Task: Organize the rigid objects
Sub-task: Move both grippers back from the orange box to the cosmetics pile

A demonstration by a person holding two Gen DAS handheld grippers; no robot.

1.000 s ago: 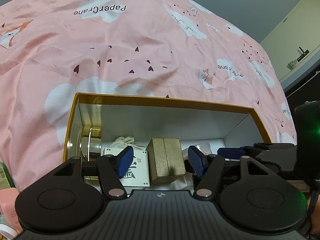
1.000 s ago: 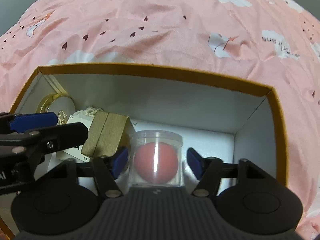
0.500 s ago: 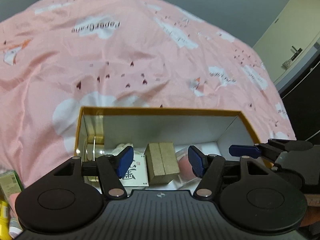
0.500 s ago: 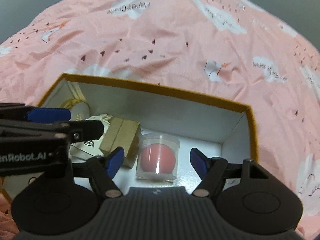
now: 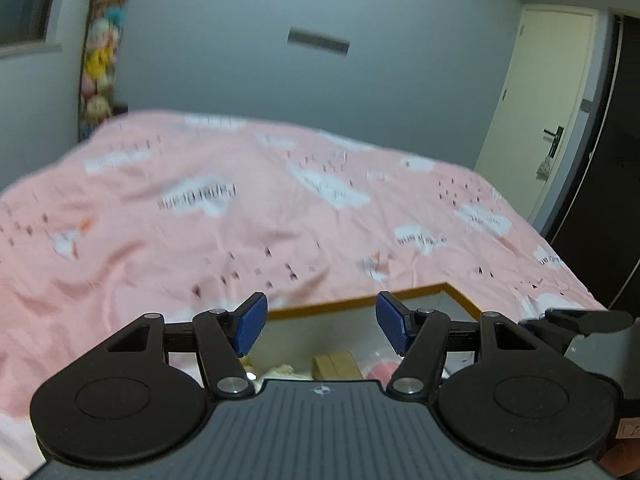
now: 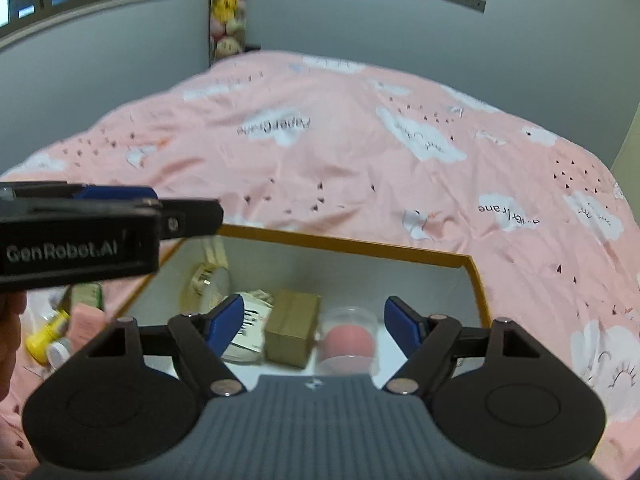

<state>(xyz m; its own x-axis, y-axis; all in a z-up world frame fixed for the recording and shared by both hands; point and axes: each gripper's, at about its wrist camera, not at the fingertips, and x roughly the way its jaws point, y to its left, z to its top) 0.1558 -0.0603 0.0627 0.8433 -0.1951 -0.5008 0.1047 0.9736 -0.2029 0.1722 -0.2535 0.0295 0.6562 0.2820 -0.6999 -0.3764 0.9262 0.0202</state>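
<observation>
An open box with a gold rim (image 6: 352,245) lies on the pink bedspread. Inside it I see a gold round tin (image 6: 206,280), a white printed packet (image 6: 250,330), a tan cardboard box (image 6: 292,326) and a clear cup holding a pink ball (image 6: 349,342). My right gripper (image 6: 314,326) is open and empty, above the box's near side. My left gripper (image 5: 318,326) is open and empty, raised over the box (image 5: 360,302); it shows from the side in the right wrist view (image 6: 112,216).
The pink cloud-print bedspread (image 6: 360,152) fills the scene. Left of the box lie a yellow bottle (image 6: 44,336), a pink packet (image 6: 86,318) and a green item (image 6: 82,294). Grey walls, a door (image 5: 548,116) and hanging plush toys (image 6: 226,8) stand behind.
Both grippers have lifted up and back from the box, both still open. The views tilt up and now show the room walls. The cup with the pink ball stays in the box.
</observation>
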